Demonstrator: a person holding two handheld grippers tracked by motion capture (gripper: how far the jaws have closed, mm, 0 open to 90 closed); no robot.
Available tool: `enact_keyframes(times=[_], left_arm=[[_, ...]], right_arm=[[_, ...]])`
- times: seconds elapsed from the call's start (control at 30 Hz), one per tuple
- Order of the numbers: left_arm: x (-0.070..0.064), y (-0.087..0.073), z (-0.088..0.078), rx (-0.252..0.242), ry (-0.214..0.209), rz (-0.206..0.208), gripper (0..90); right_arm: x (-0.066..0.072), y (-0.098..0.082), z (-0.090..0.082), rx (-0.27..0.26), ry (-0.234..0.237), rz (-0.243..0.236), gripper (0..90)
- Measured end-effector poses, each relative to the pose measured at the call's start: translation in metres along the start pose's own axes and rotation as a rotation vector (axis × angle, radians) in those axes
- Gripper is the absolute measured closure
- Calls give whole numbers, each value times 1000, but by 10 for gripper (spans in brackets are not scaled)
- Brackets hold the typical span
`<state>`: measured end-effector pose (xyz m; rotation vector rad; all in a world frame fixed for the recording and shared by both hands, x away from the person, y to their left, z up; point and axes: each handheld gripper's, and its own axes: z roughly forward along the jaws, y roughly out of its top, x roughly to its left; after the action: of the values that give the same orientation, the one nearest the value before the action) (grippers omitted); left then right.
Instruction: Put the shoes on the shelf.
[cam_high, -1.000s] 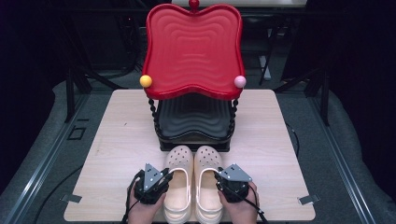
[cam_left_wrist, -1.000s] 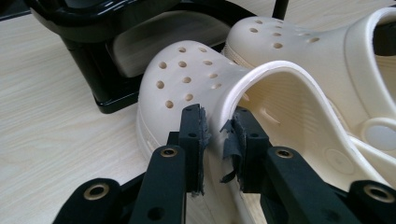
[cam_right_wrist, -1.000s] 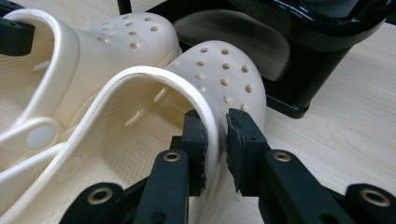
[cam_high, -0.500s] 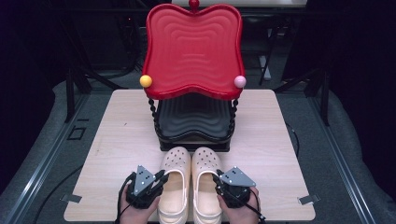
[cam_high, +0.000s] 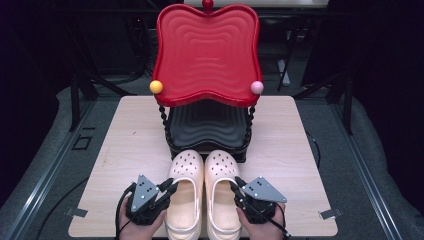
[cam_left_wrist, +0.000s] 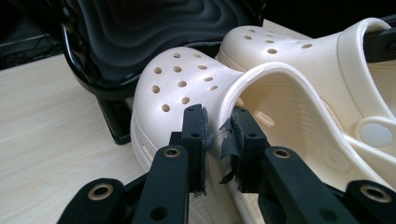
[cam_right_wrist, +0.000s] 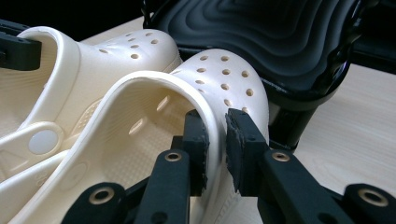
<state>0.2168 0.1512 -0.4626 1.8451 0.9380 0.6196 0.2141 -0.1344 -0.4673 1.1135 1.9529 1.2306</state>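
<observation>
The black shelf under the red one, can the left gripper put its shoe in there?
Probably yes. The left gripper pinches the outer rim of the left clog, whose toe already points at the black shelf right ahead. Nothing lies between them, though the red shelf overhangs, so the clog must go in low.

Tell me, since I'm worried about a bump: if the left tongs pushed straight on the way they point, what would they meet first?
Probably the black lower shelf of the red-topped stand. The left tongs are shut on the wall of the left clog, whose toe points at that shelf; depth is hard to judge.
</observation>
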Motion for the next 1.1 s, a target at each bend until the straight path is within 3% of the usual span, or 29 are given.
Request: enact_keyframes(times=[0.17, 0.33, 0.63, 0.77, 1.1], left_arm=[[2, 9, -4, -20, 0, -4, 782], [9, 24, -2, -35, 11, 21, 790], [23, 45, 17, -54, 40, 45, 797], [30, 59, 35, -54, 49, 93, 797], [45, 72, 79, -74, 72, 95, 797]], right_arm=[[1, 7, -4, -28, -2, 7, 779], [-2, 20, -4, -53, -15, 1, 780], [-14, 43, 15, -78, -46, -22, 780], [-21, 51, 29, -82, -61, -37, 780], [-46, 66, 66, -88, -102, -44, 780]])
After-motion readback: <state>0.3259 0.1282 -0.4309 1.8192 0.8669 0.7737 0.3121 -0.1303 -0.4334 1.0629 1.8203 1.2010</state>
